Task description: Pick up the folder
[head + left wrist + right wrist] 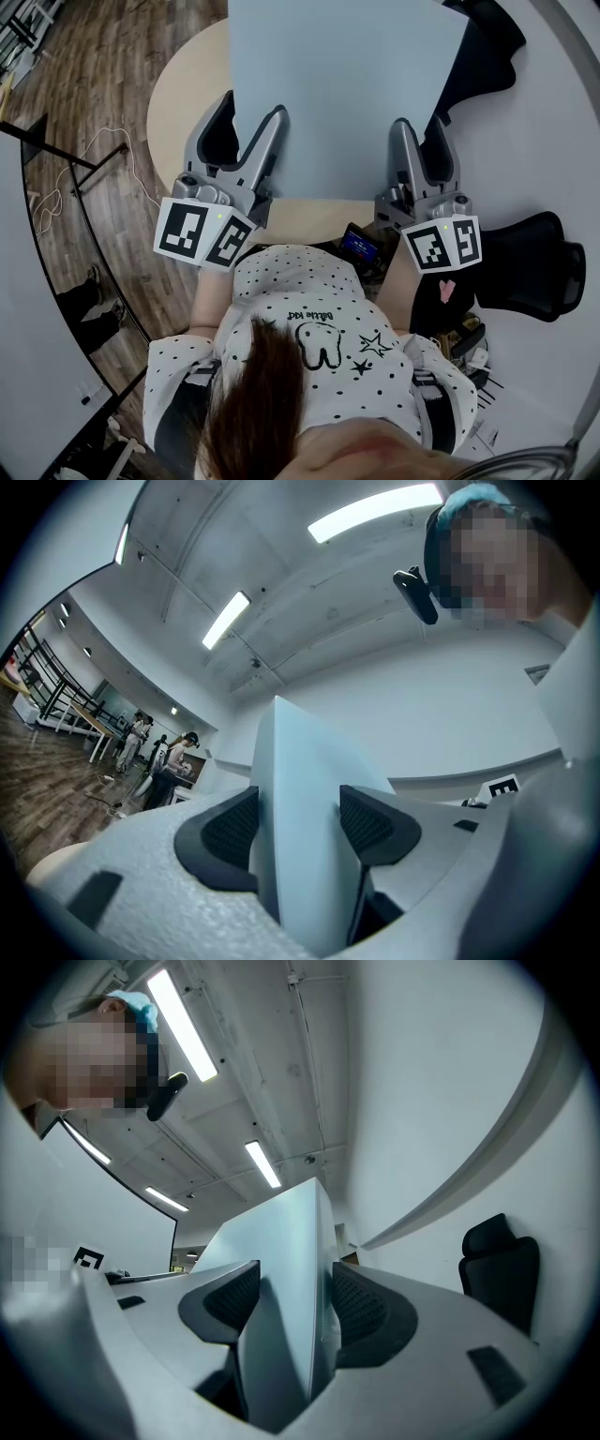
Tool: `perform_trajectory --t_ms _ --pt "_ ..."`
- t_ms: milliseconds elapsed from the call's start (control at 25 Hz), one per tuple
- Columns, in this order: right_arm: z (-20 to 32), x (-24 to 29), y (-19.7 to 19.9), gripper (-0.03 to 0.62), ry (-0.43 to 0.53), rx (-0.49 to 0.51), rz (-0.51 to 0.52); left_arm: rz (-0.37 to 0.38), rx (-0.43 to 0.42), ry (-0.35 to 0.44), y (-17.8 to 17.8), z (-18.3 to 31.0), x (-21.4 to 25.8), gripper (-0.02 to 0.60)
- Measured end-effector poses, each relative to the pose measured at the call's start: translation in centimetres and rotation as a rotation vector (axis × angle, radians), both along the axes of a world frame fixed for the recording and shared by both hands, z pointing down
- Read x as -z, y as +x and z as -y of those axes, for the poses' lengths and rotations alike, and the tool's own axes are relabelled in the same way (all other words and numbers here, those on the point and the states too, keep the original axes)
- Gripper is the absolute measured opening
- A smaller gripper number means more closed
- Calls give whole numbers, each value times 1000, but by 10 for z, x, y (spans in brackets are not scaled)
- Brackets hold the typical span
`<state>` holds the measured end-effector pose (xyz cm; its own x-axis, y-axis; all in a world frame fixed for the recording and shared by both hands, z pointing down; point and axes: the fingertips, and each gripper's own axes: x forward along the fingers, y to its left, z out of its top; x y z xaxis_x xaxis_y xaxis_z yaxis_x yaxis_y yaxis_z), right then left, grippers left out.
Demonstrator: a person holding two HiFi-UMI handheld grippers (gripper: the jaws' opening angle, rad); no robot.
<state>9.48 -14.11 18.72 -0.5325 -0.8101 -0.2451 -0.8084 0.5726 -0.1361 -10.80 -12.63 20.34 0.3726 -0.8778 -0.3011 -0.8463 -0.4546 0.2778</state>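
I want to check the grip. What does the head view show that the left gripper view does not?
Only head view: the left claw and right claw both gripping the folder at its near edge, a round table, a black chair. Only left gripper view: ceiling lights, distant people, the pads pressing both folder faces. Shared: the pale blue folder in the left claw.

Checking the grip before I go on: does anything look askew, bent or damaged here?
Nothing stands out. The folder shows no crease or tear, and the left gripper and the right gripper each clamp its near edge, about level with each other.
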Motion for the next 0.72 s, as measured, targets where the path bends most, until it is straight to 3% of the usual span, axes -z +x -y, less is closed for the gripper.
perform_trajectory --t_ms 520,720 --pt "3 1 0 242 -29 -27 1 -14 -31 -29 -3 6 2 276" --pt "9 2 7 242 -12 -19 -4 -25 -25 -6 4 9 1 276"
